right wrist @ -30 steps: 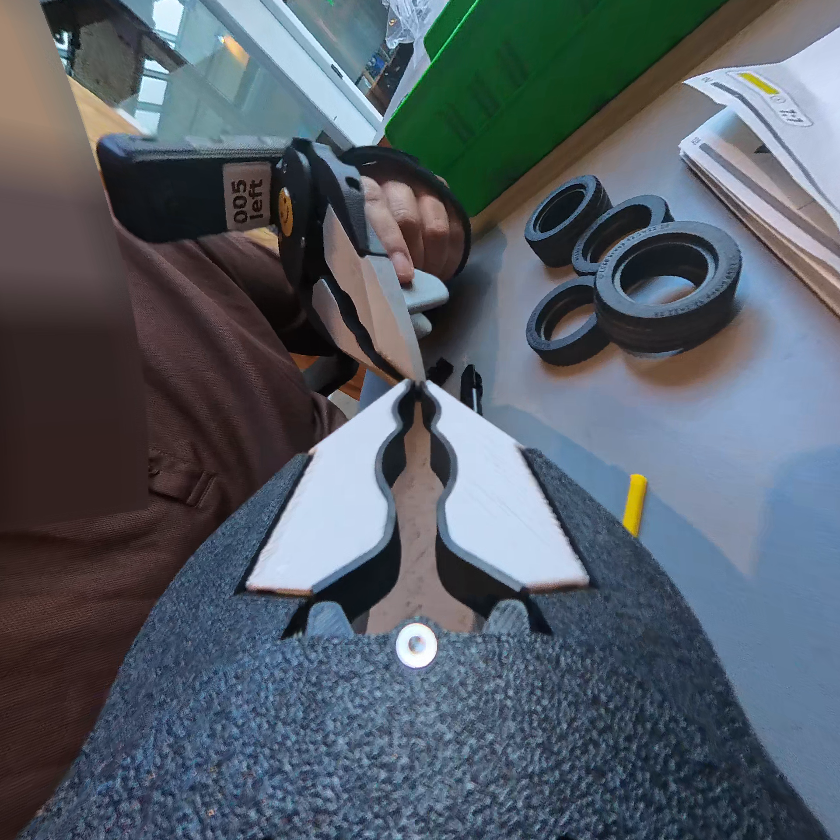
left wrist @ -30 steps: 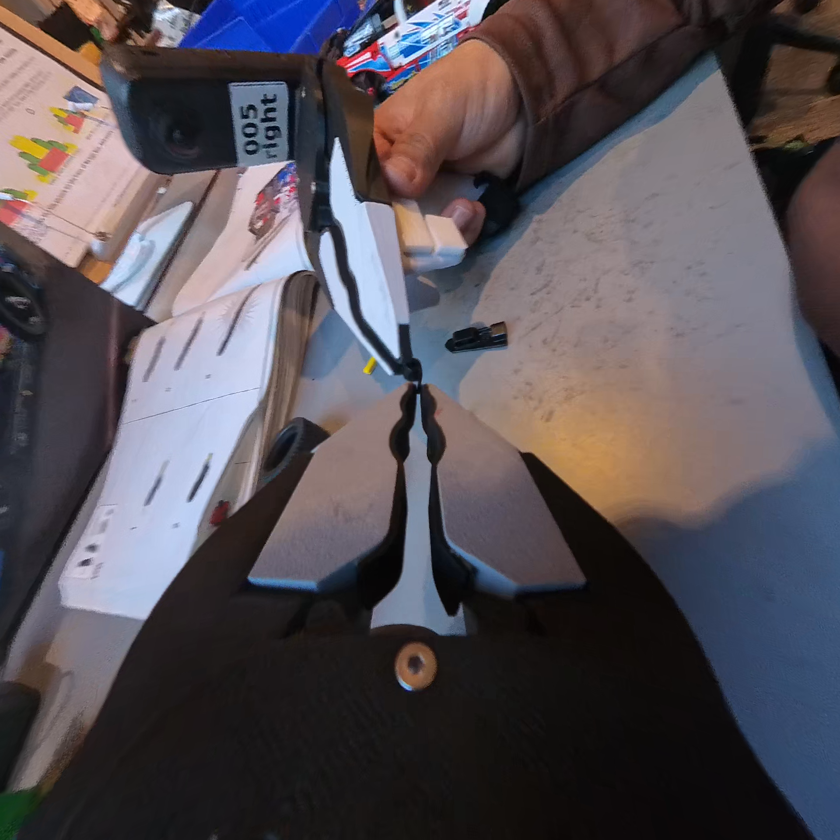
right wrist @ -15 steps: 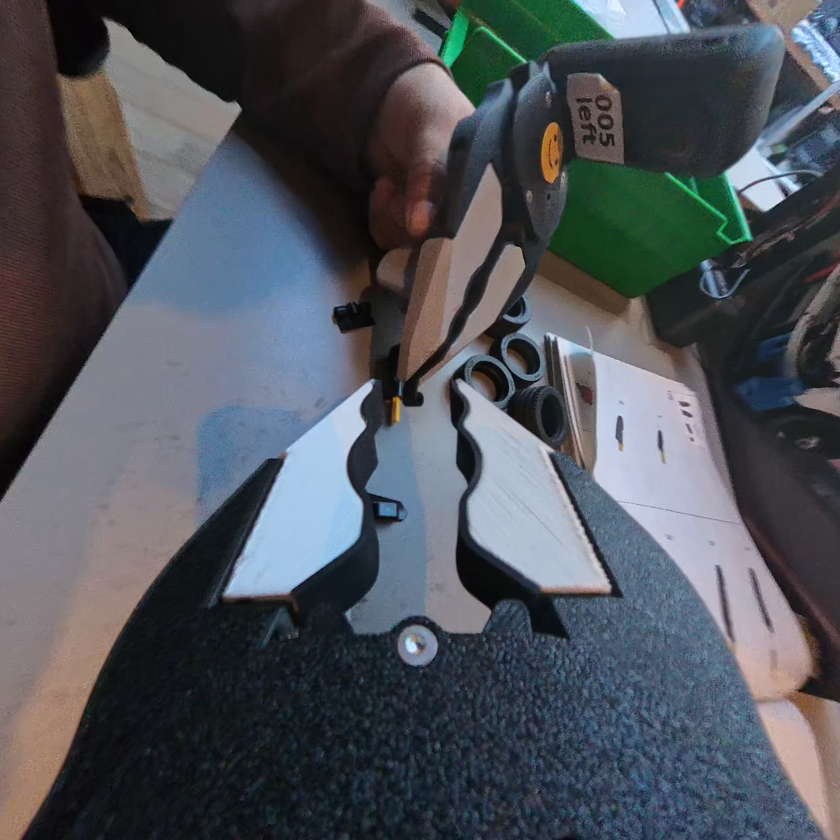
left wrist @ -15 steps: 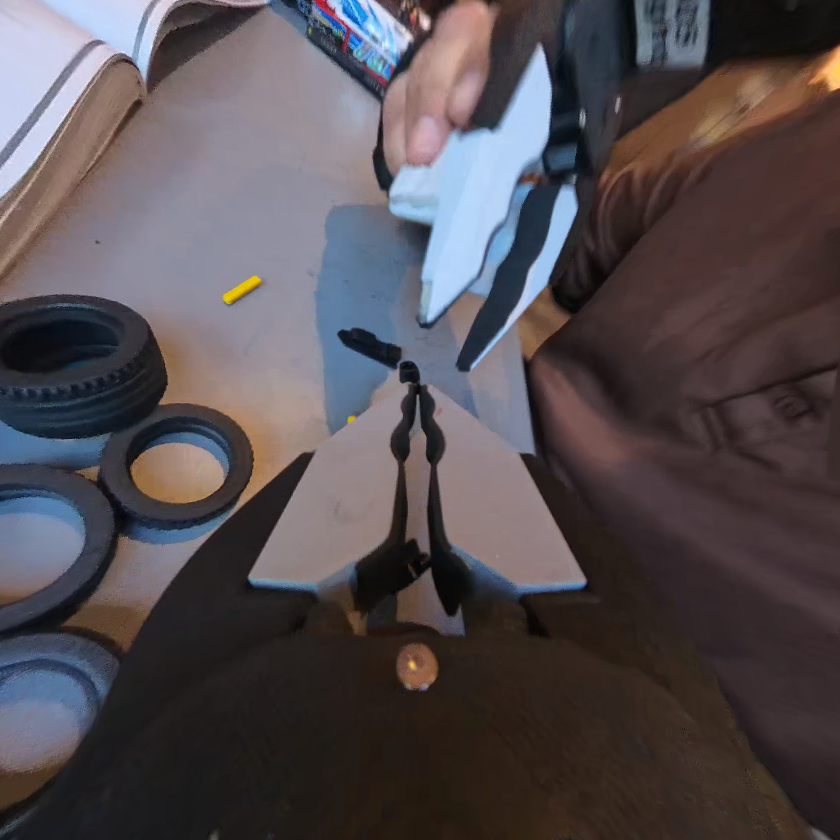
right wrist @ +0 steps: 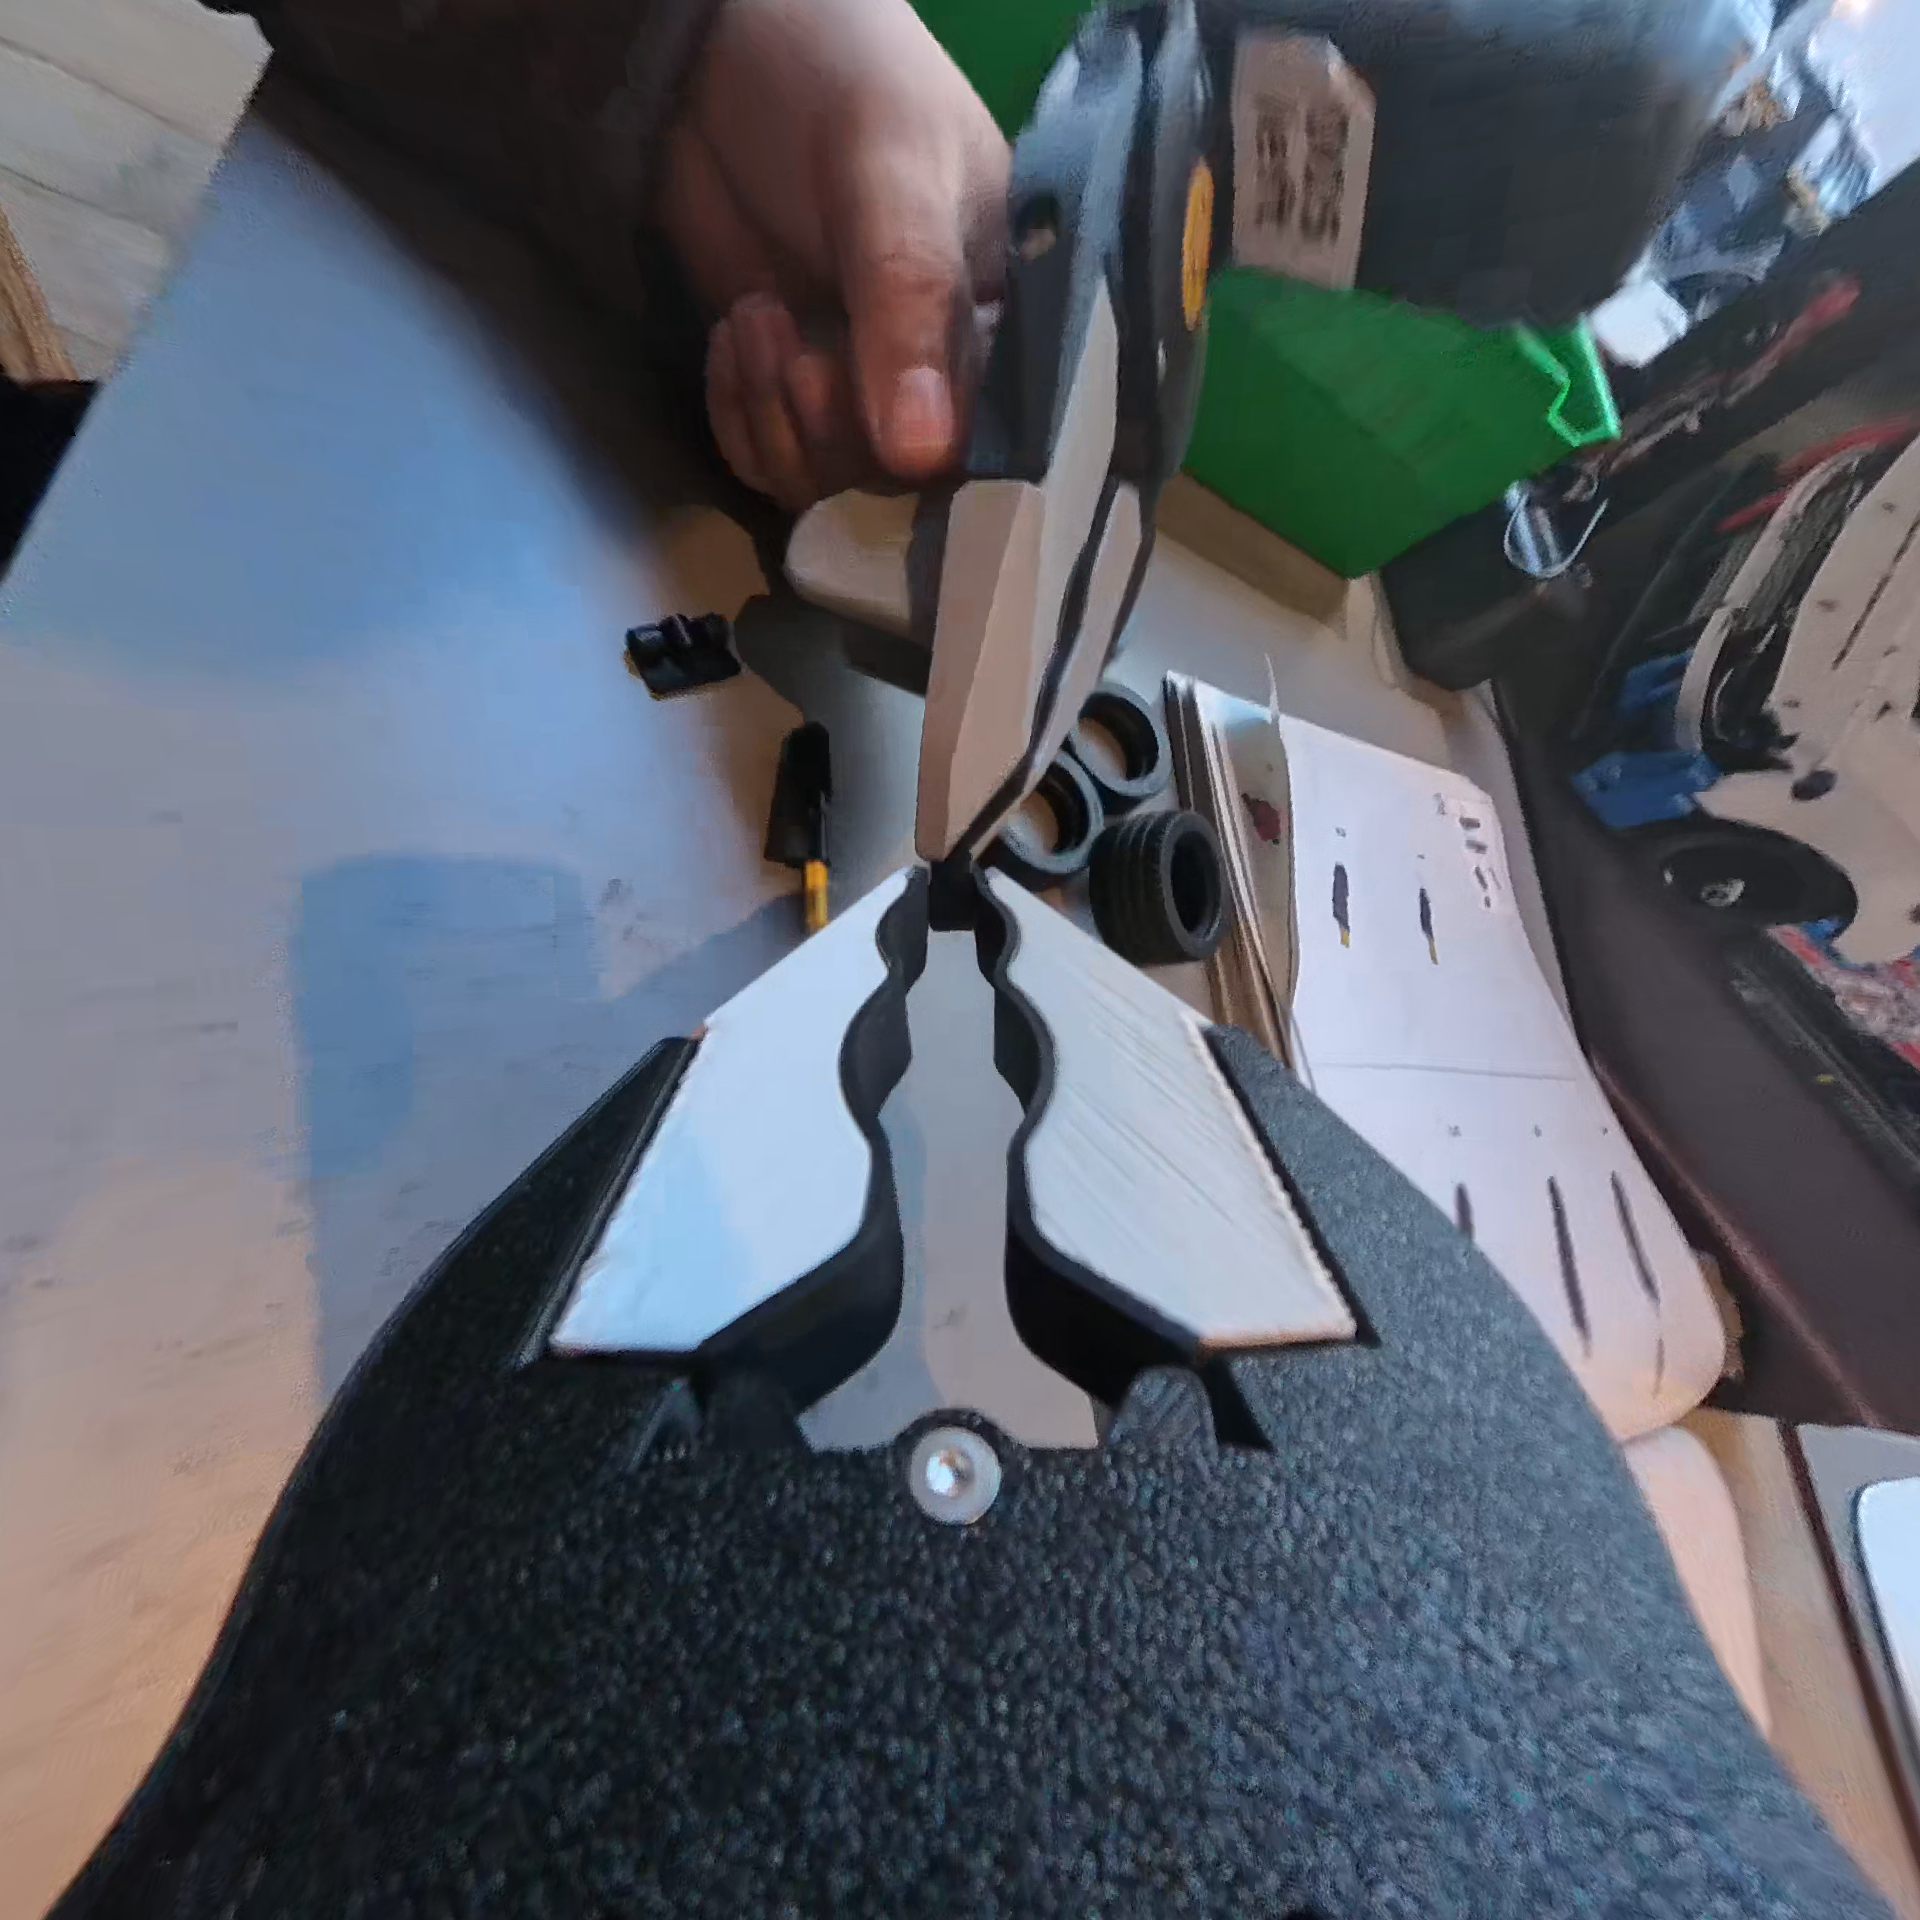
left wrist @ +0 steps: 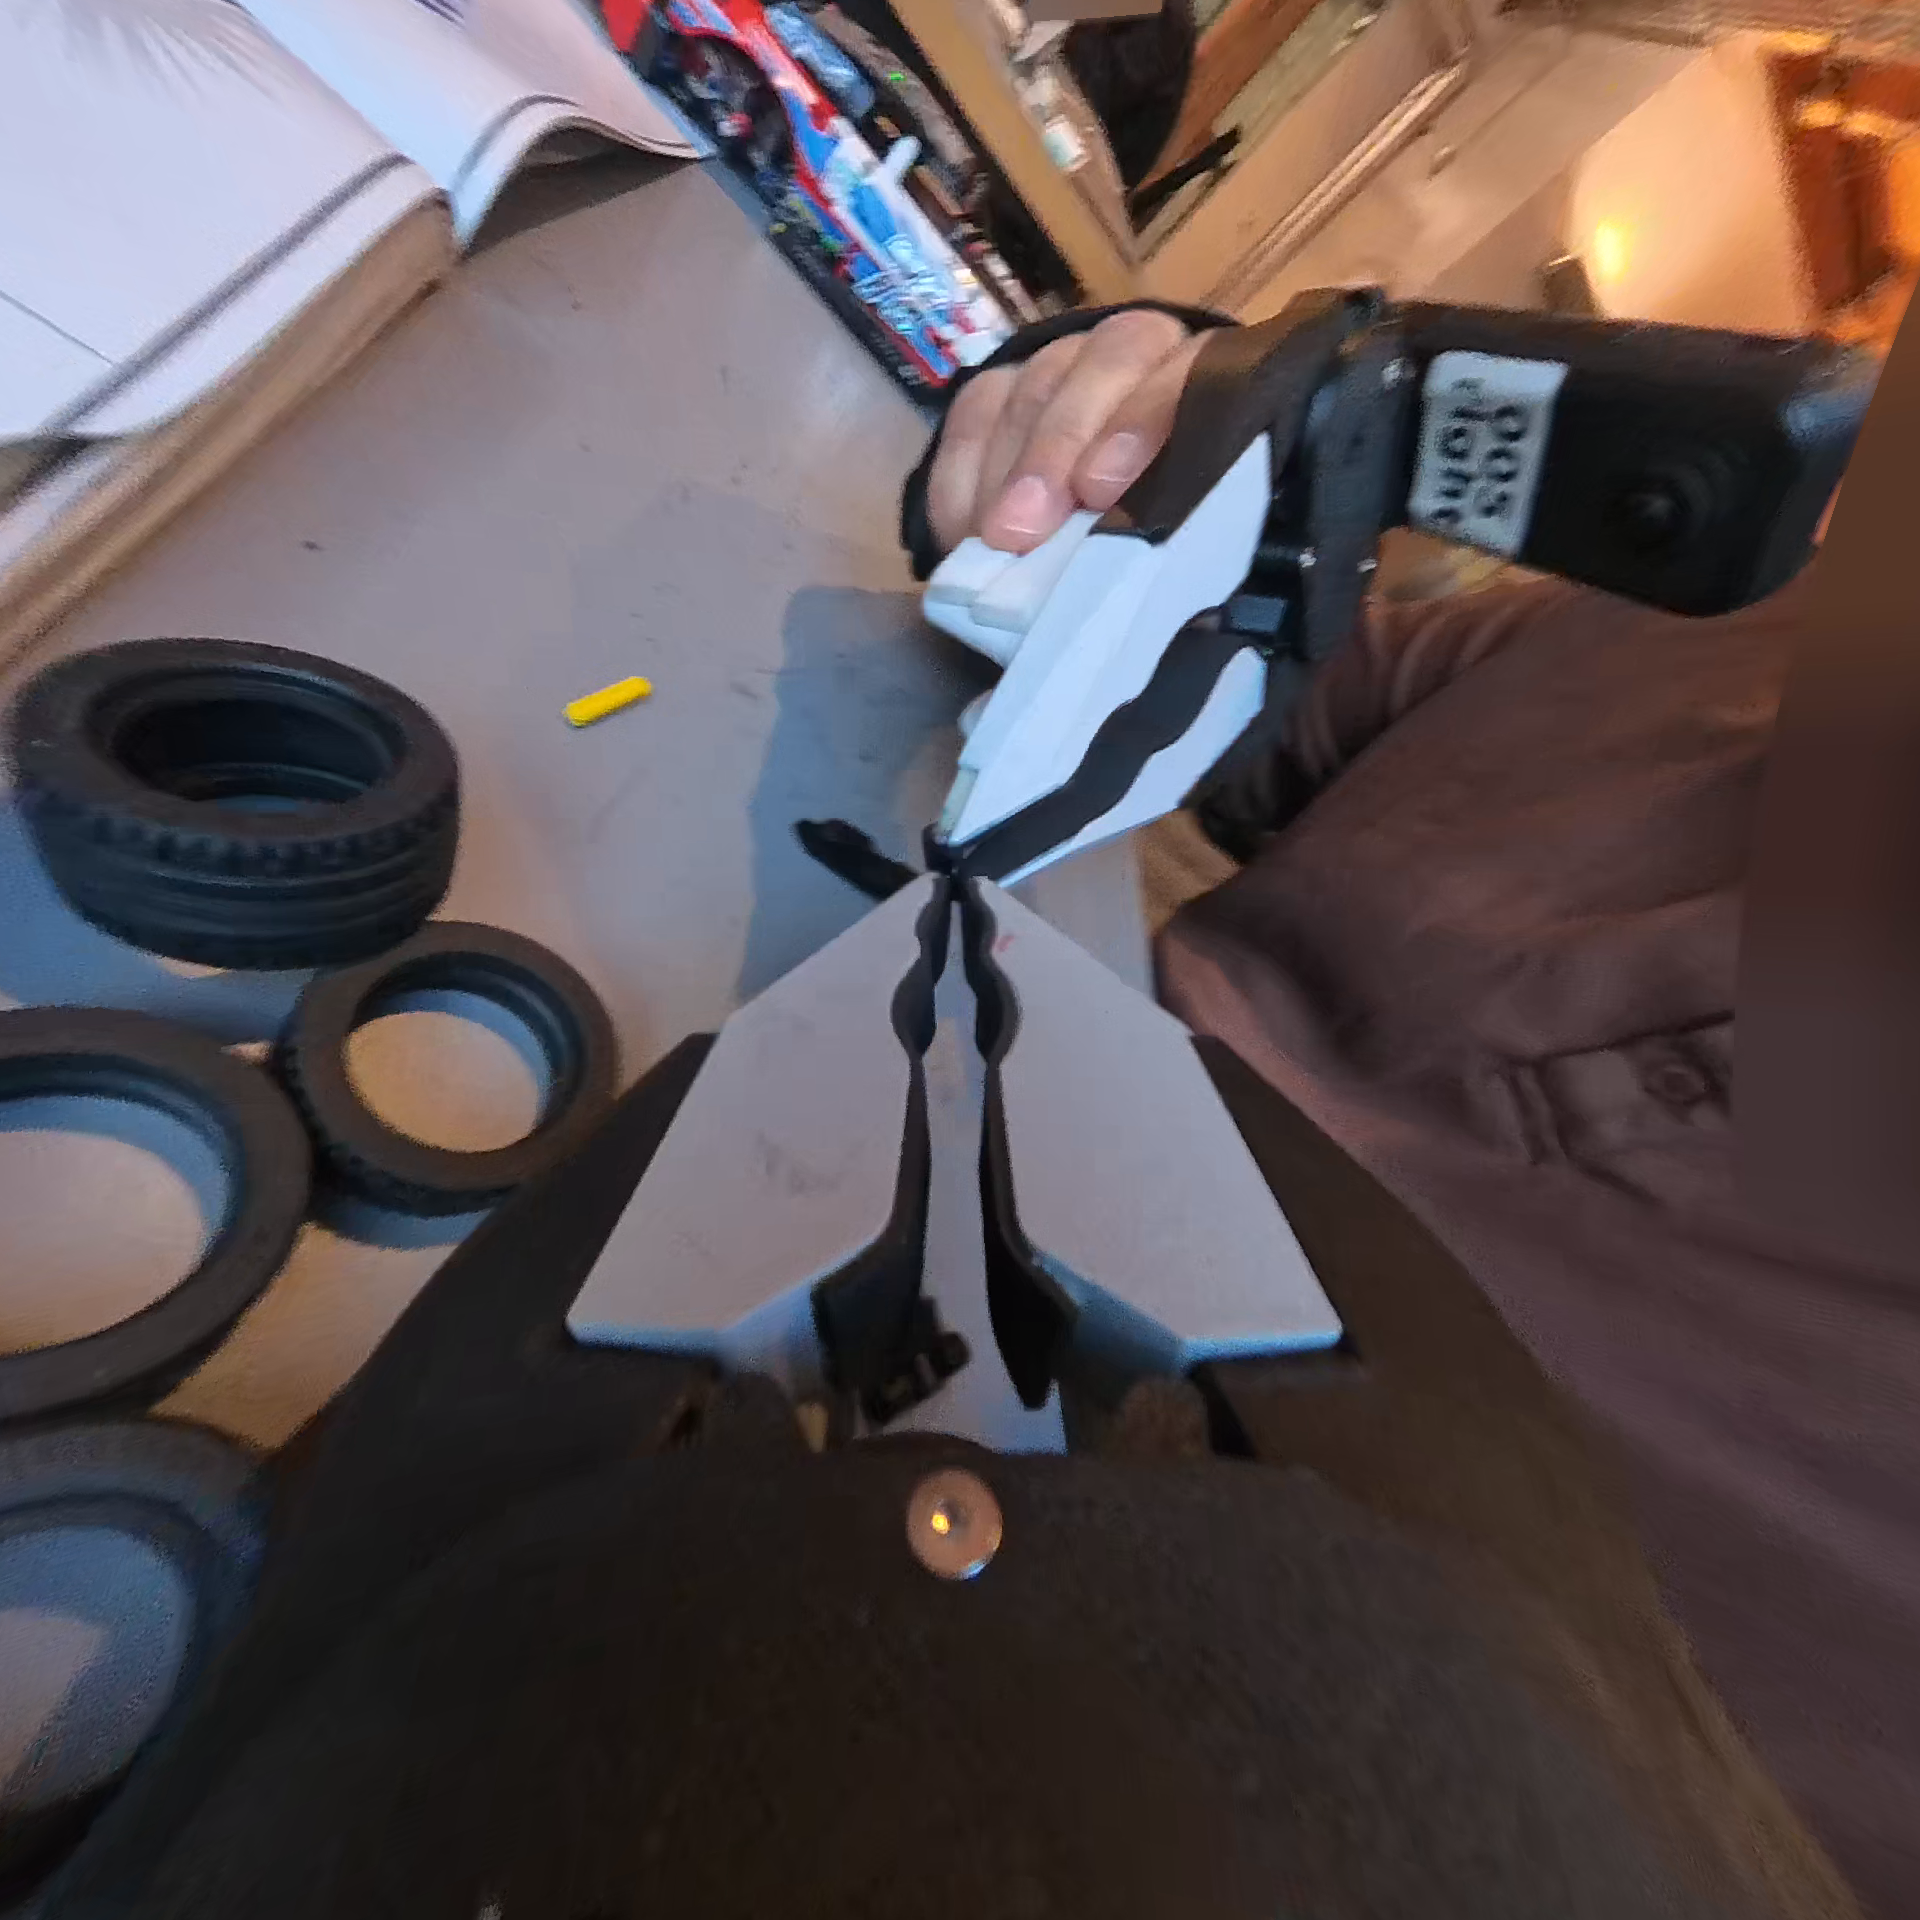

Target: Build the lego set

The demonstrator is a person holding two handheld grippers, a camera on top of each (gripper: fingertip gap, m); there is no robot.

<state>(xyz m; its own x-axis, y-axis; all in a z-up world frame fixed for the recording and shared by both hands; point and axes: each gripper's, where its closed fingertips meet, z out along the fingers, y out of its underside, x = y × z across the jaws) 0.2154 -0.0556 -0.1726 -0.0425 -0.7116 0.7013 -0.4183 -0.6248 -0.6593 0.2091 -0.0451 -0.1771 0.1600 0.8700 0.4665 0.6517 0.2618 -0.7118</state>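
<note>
Both grippers are meeting tip to tip over the near edge of the table. The left gripper (left wrist: pixel 948 883) has its jaws nearly together, only a thin slit between them, and there's a tiny black piece (right wrist: pixel 948 902) right at the tips. The right gripper (right wrist: pixel 951 891) has a slightly wider gap, with that same piece sitting between its fingertips, so both seem pinched on it. The right hand (left wrist: pixel 1049 436) wraps its handle from above, fingers curled down. The left hand (right wrist: pixel 831 281) grips its handle the same way, in a brown sleeve (right wrist: pixel 499 94).
</note>
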